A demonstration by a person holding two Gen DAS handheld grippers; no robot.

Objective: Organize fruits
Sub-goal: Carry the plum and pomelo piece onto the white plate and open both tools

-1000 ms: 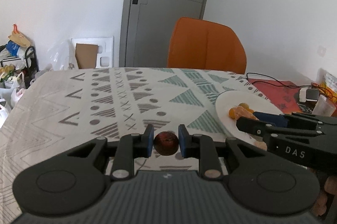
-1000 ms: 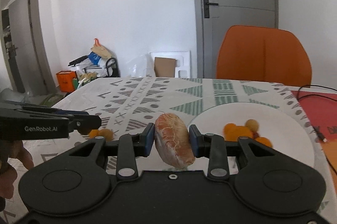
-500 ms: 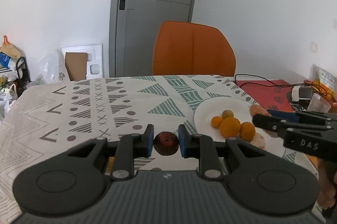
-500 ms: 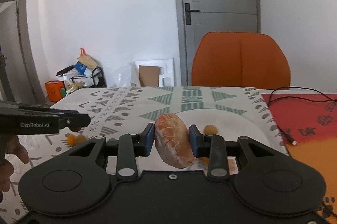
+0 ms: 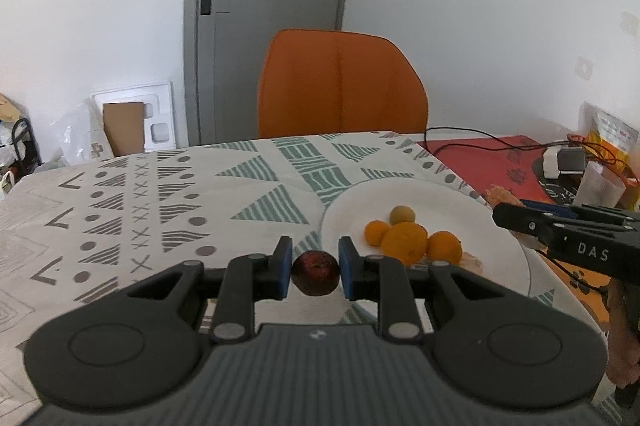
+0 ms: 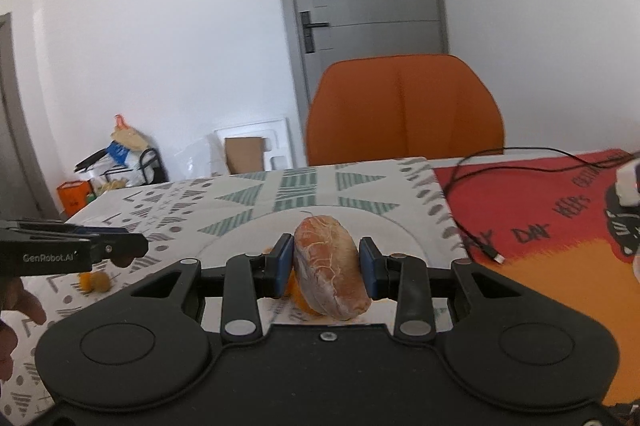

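Note:
My left gripper (image 5: 315, 272) is shut on a small dark red fruit (image 5: 315, 273), held above the patterned tablecloth just left of a white plate (image 5: 492, 250). The plate holds several orange fruits (image 5: 404, 242). My right gripper (image 6: 327, 272) is shut on a peeled pale orange citrus segment (image 6: 330, 272) above the plate's near edge (image 6: 400, 226). The right gripper shows in the left wrist view (image 5: 516, 212) over the plate's right side. The left gripper shows in the right wrist view (image 6: 132, 246) at the left.
Two small orange fruits (image 6: 94, 280) lie on the cloth at the left. An orange chair (image 5: 340, 86) stands behind the table. A red mat (image 6: 560, 210) with a black cable (image 6: 472, 234) lies to the right, with a charger and cup (image 5: 600, 186) beyond.
Both grippers moved right with their fruits. The plate now sits nearer the left gripper and directly under the right one.

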